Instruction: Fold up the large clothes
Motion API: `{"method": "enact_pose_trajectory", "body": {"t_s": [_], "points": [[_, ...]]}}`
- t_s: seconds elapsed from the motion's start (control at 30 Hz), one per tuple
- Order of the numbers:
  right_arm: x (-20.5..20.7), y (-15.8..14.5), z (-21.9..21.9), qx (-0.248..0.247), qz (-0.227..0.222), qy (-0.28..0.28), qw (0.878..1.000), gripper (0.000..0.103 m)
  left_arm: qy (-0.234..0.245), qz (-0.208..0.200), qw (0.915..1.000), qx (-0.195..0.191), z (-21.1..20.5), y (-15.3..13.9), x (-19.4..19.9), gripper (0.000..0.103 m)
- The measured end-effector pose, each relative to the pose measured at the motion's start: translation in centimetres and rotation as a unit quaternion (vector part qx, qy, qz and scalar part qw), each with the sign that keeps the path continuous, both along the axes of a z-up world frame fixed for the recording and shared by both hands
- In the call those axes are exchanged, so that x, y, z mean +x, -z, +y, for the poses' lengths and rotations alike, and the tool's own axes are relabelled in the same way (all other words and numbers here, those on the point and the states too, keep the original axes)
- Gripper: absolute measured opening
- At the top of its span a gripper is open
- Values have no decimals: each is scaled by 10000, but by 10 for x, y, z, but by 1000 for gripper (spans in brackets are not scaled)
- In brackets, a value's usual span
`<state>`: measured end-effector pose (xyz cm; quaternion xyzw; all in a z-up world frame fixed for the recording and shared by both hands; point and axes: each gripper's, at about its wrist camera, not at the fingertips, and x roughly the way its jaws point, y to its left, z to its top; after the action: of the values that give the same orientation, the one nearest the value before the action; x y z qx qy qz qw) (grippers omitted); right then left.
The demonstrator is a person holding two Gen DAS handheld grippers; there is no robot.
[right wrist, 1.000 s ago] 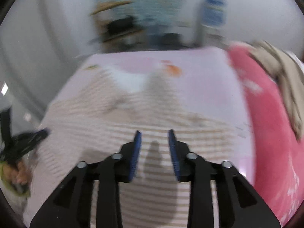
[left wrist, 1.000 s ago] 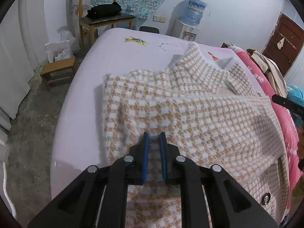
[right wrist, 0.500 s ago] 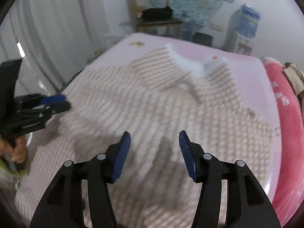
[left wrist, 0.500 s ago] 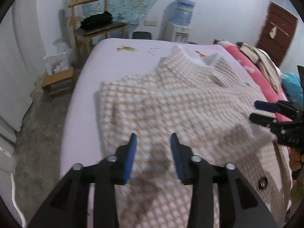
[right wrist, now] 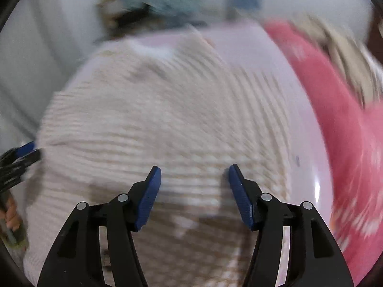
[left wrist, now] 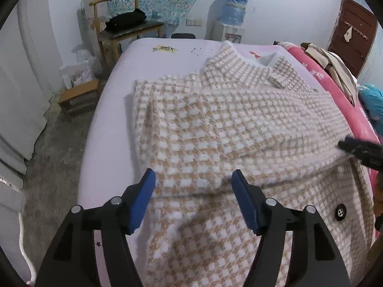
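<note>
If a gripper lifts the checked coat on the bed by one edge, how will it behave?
The checked coat will probably droop and bend, since its folded-over layer already lies in soft curves. Its thick fuzzy knit suggests some weight and good grip, not slipping. Lifted by one edge, the fold may fall open.

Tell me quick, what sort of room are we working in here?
Most likely a bedroom in a home: the checked garment lies spread on a wide bed with a pale pink sheet, a wooden chair stands against the wall, and a water dispenser sits in the corner.

No readable text, label or number anywhere.
</note>
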<state>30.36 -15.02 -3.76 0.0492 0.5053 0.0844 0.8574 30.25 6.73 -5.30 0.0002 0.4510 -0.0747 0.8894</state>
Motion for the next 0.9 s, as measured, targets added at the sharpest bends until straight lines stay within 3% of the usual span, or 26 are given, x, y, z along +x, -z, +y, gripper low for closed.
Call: {"method": "enact_pose_trajectory", "body": {"t_s": [0.07,0.2,0.3,0.5,0.73,0.9], "points": [[-1,-6,-7,333,16,151,9993,57,-74,-13,10000,-21,0,-1,-1,67],[-26,-33,-15,505,-173,308,9981,57,-180,-3,9992,-359,5,-16,-14,67],[-62,-49,-16,651,-296,212,9972,65,-69,-164,9995,-242,3,-30,-39,67],[-136,-64,2,738,-294,-178,9967,81,93,-96,9997,-211,1,-39,-103,80],[-206,-52,27,426,-83,-315,9986,85,178,337,9993,66,-11,-17,-165,88],[-232,-35,33,86,101,-159,9998,85,194,610,9978,185,-20,5,-196,90]]}}
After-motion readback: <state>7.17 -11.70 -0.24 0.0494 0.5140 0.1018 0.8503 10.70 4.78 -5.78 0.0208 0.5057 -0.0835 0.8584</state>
